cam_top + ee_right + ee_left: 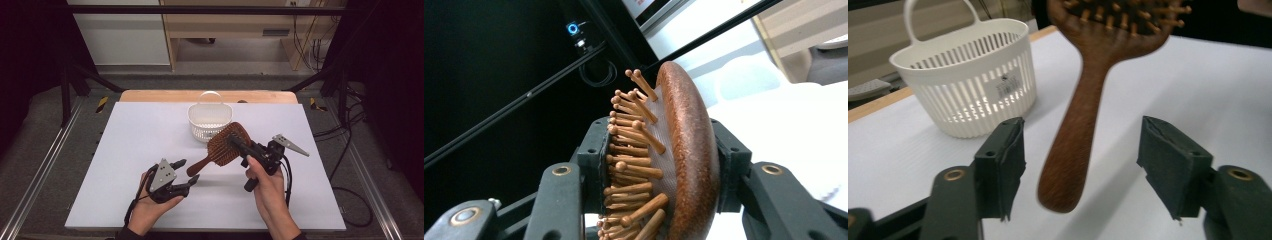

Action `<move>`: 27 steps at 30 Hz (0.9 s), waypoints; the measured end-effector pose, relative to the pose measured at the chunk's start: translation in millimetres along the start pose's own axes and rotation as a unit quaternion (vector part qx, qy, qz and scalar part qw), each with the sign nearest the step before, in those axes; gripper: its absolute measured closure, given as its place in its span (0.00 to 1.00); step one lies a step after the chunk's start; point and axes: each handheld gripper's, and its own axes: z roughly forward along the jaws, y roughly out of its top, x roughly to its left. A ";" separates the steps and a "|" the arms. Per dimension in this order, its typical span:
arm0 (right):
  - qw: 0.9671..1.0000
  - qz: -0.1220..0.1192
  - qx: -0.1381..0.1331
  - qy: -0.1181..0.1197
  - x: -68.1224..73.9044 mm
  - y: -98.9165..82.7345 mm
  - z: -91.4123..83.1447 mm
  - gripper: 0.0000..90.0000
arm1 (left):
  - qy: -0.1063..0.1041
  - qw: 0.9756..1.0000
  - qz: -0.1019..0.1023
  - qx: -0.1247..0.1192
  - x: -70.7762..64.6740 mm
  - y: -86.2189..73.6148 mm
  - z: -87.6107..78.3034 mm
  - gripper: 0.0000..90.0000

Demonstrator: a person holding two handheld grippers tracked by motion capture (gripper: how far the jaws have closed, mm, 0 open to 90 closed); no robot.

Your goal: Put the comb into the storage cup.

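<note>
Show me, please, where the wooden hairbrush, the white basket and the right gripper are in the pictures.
wooden hairbrush (223, 146): high view, on the bristle head.
white basket (973, 90): left gripper view, on the slotted front wall.
right gripper (659, 170): right gripper view, midway between the fingertips, which clamp the brush head.

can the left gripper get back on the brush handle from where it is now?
Probably yes. The left gripper is open with the brush handle hanging between its pads, untouched. Nothing sits between them. The right gripper holds the brush head clamped, so the handle should stay put.
</note>
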 end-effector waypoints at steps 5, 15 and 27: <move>1.000 0.003 -0.007 -0.010 -6.5 5.1 -4.7 0.58 | 0.050 0.999 -0.012 -0.009 14.8 -4.8 -15.9 0.18; 1.000 -0.016 -0.003 -0.022 -8.6 17.1 1.5 0.58 | 0.151 0.983 -0.091 -0.043 71.3 -31.9 -70.6 0.05; 0.999 -0.014 0.003 -0.030 -1.8 24.2 26.4 0.58 | 0.194 0.972 -0.120 -0.056 92.6 -57.8 -86.5 0.04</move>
